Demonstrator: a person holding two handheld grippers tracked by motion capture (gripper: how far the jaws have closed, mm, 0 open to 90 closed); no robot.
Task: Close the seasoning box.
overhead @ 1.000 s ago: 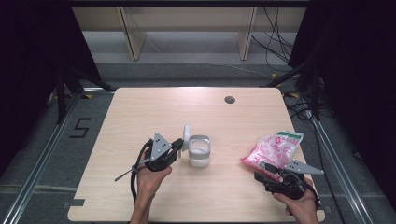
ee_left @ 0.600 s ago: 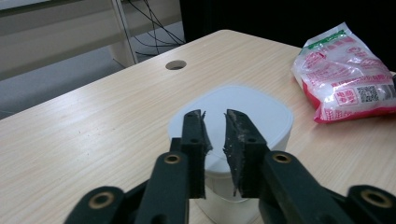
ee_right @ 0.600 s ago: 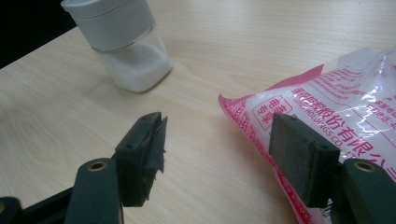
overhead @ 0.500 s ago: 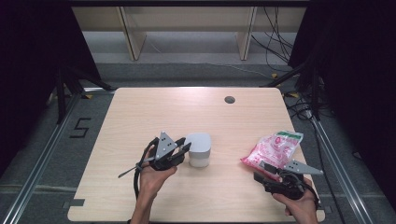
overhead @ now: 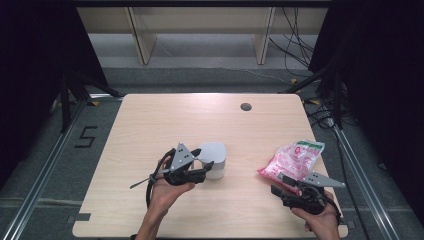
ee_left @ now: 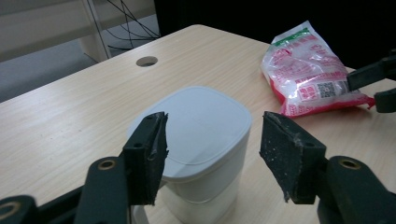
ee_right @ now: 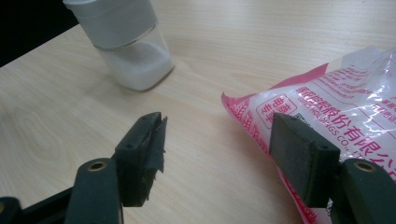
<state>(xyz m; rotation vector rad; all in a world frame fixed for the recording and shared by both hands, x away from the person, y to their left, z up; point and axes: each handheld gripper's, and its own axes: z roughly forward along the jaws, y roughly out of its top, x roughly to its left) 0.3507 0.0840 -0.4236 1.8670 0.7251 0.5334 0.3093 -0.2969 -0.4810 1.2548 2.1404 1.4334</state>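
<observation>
The container sits near the middle of the table, a bit toward the near edge, white lid shut on top. Left gripper is right up against its left side, w/ its jaws standing apart on either side of the lid. They've just been opening, and in the left gripper view the pads aren't pressing on it, so it's let go, container just sits between them, upright.

Right gripper is near the right edge, jaws spread, nothing pinched. Pink & white bag lies just beyond it, flat on the table, well apart from the container.

What the views add: from the high view the container looks like a plain white block. The right gripper view shows the body is actually clear w/ white powder in the lower part, grey-white lid band above. That view also has the bag running under its right jaw, printed text readable-ish but not to me. The left gripper view shows the bag w/ a green strip at its far end plus the other gripper's 2 jaw tips at the right edge, close to the bag's near end.

Other stuff: 1 round cable hole toward the far side of the table, a "5" marked on the floor to the left, shelf legs & loose cables beyond. Nothing blocks the container apart from the left gripper covering its left side from above.
</observation>
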